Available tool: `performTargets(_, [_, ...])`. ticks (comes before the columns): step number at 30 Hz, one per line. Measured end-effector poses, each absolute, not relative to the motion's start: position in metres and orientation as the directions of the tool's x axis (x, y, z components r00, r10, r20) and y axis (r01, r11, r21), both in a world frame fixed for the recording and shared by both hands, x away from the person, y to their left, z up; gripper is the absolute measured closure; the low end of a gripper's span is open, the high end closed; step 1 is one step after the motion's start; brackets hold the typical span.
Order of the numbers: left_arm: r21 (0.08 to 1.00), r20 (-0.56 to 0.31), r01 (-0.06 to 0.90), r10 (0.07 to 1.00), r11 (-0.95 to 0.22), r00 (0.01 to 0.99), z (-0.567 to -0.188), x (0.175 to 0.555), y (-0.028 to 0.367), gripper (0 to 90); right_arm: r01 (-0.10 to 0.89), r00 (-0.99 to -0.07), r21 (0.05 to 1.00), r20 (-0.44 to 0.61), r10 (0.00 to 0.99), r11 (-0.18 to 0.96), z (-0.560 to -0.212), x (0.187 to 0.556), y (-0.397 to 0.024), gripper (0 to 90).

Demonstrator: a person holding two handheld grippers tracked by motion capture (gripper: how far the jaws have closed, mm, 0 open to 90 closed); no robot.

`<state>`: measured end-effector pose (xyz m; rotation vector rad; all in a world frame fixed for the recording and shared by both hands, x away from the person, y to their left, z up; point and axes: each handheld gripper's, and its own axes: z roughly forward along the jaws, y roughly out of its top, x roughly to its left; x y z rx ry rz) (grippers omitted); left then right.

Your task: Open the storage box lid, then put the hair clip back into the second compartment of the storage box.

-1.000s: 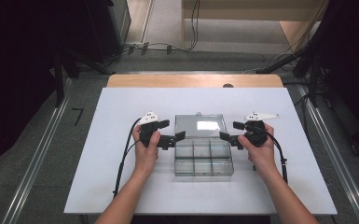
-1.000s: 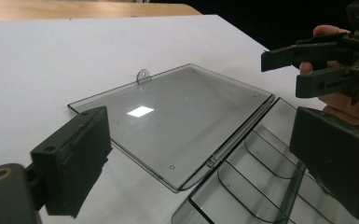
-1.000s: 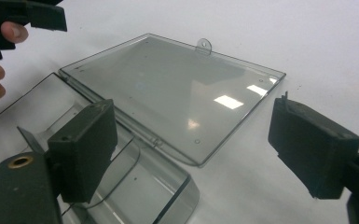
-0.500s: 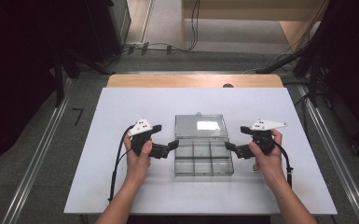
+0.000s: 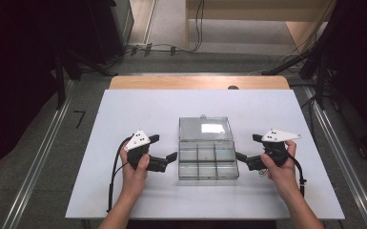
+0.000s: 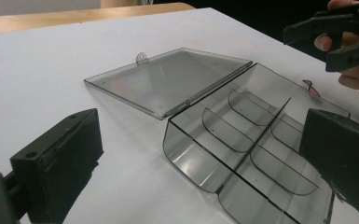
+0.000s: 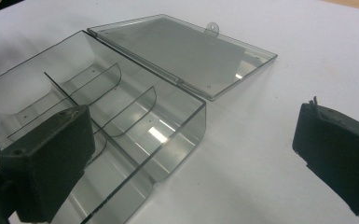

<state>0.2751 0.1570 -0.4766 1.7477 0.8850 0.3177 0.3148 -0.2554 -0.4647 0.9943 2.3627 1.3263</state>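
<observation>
Hands have drawn back from the clear box point(image 5: 208, 157) at table centre: your left gripper point(image 5: 164, 150) at nine o'clock, right gripper point(image 5: 248, 151) at three, both jaws wide and empty, the right's just opened; lid point(image 5: 205, 128) lies open, ready for filling.

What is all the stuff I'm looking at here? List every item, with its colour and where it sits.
Compartment box: one, clear smoky-grey plastic, middle of the table, open, its six compartments empty.
Lid: one, same clear plastic, hinged to the box's far edge, lying flat on the table.
Table: one, white top with a wooden strip along the far edge.
Cables: several, black, on the floor beyond the table.
Left gripper: one, black with a grey three-cornered plate, left of the box, jaws open.
Right gripper: one, black with a grey plate, right of the box, jaws open.
Hands: two, each holding one gripper, coming in from the near edge.
</observation>
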Motion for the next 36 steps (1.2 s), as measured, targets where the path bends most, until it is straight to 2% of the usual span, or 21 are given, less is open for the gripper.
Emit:
performTargets(8, [0.91,-0.2,0.396,0.711,-0.121,0.675,-0.48,0.259,0.169,0.0,0.443,-0.744,0.821,0.112,0.659,0.361,-0.465,0.304,-0.274,0.0])
performTargets(18, [0.899,-0.205,0.418,0.719,-0.129,0.664,-0.492,0.245,0.18,0.0,0.471,-0.733,0.792,0.105,0.672,0.389,-0.472,0.298,-0.297,4.4])
performTargets(26, [0.898,-0.211,0.424,0.729,-0.119,0.651,-0.496,0.237,0.191,0.0,0.475,-0.723,0.78,0.083,0.686,0.407,-0.475,0.298,-0.312,13.0])
performTargets(32, [0.892,-0.211,0.433,0.73,-0.127,0.649,-0.502,0.23,0.198,0.0,0.512,-0.684,0.775,0.107,0.722,0.371,-0.481,0.296,-0.324,24.3])
performTargets(36, [0.895,-0.207,0.428,0.737,-0.122,0.643,-0.504,0.226,0.204,0.0,0.535,-0.669,0.757,0.109,0.735,0.375,-0.488,0.295,-0.325,26.9])
